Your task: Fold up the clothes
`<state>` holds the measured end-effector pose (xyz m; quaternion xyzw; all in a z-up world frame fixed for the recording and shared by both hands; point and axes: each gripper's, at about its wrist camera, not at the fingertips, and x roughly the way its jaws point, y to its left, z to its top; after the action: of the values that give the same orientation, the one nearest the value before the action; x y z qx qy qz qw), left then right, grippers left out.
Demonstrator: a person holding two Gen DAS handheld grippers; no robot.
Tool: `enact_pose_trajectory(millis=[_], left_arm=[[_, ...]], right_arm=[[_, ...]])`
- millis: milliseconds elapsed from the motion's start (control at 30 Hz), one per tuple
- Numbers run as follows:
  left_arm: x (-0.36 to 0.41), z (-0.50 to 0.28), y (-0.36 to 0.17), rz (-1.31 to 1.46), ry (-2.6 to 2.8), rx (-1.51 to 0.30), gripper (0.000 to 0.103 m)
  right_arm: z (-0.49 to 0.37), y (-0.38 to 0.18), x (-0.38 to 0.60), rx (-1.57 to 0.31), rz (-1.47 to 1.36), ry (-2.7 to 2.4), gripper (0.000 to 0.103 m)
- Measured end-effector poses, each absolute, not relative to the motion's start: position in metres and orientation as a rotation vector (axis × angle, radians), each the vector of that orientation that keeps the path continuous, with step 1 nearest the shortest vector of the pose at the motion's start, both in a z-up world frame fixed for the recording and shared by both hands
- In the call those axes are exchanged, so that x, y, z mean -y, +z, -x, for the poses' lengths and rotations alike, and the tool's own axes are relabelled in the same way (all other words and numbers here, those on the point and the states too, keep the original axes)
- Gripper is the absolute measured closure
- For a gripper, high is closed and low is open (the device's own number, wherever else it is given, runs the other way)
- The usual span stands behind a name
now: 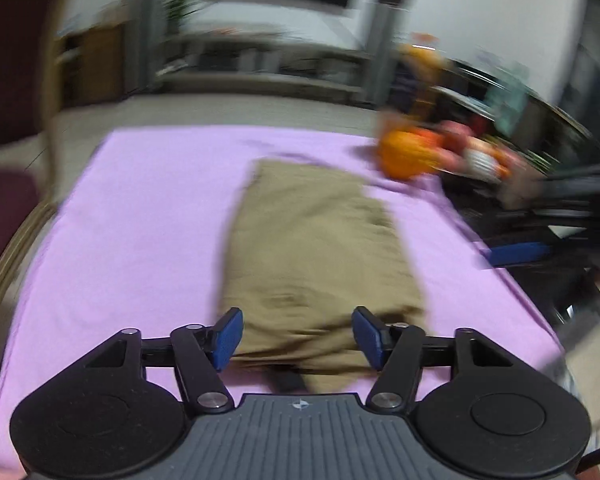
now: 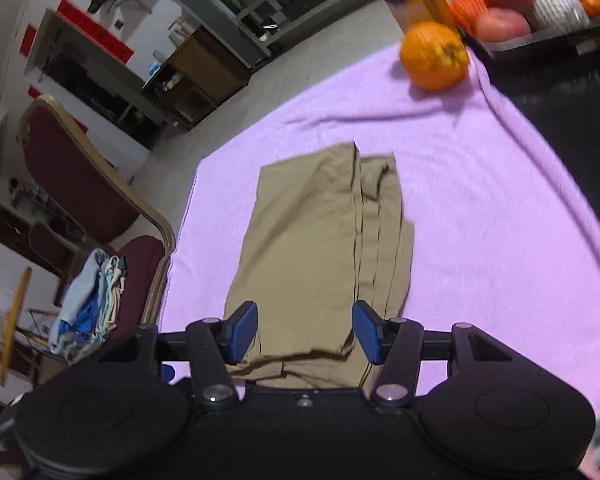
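A tan garment (image 1: 312, 248) lies folded into a long strip on the lilac cloth (image 1: 140, 220) that covers the table. My left gripper (image 1: 298, 338) is open over the strip's near end, its blue pads on either side and nothing pinched. In the right wrist view the same tan garment (image 2: 324, 248) shows stacked folded layers along its right side. My right gripper (image 2: 306, 332) is open too, above the garment's near edge, with the fabric lying flat below its pads. The other gripper (image 1: 516, 254) shows as a blurred blue pad at the right of the left wrist view.
An orange (image 2: 434, 56) sits on the lilac cloth (image 2: 500, 208) at its far corner, beside a tray of fruit (image 2: 540, 4). A maroon chair (image 2: 84, 184) with a pile of clothes (image 2: 88, 304) stands to the left of the table. Shelving and a cabinet stand beyond.
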<state>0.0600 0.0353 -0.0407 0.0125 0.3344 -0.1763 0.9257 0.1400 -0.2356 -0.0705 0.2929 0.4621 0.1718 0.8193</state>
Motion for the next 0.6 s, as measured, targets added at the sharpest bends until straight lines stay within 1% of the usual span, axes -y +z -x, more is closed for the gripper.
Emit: enact_pose_trajectory(millis=[67, 133, 167, 200, 233, 333, 400, 500, 533, 600], left_arm=[[-0.008, -0.051, -0.044, -0.165, -0.422, -0.627, 0.033], [0.014, -0.05, -0.057, -0.31, -0.447, -0.58, 0.033], [0.024, -0.055, -0.066, -0.376, -0.443, -0.57, 0.035], [0.032, -0.06, -0.073, -0.429, -0.437, -0.565, 0.041], [0.038, -0.064, -0.079, -0.464, -0.439, -0.557, 0.044], [0.052, -0.078, -0.09, -0.517, -0.454, -0.536, 0.043], [0.059, -0.087, -0.097, -0.542, -0.466, -0.536, 0.047], [0.069, -0.096, -0.11, -0.586, -0.508, -0.555, 0.049], [0.072, -0.098, -0.114, -0.599, -0.518, -0.559, 0.051], [0.073, -0.101, -0.12, -0.61, -0.526, -0.567, 0.061]], right_arm=[[-0.14, -0.089, 0.239, -0.987, -0.679, 0.358, 0.06], [-0.146, -0.104, 0.243, -0.987, -0.724, 0.347, 0.06], [-0.148, -0.111, 0.245, -0.985, -0.749, 0.339, 0.06], [-0.151, -0.116, 0.248, -0.98, -0.775, 0.332, 0.06], [-0.153, -0.12, 0.25, -0.974, -0.799, 0.326, 0.06], [-0.161, -0.128, 0.252, -0.96, -0.819, 0.337, 0.059], [-0.168, -0.132, 0.252, -0.958, -0.804, 0.343, 0.059], [-0.18, -0.138, 0.254, -0.947, -0.799, 0.341, 0.059], [-0.185, -0.139, 0.254, -0.942, -0.796, 0.34, 0.059], [-0.195, -0.142, 0.254, -0.931, -0.787, 0.34, 0.059]])
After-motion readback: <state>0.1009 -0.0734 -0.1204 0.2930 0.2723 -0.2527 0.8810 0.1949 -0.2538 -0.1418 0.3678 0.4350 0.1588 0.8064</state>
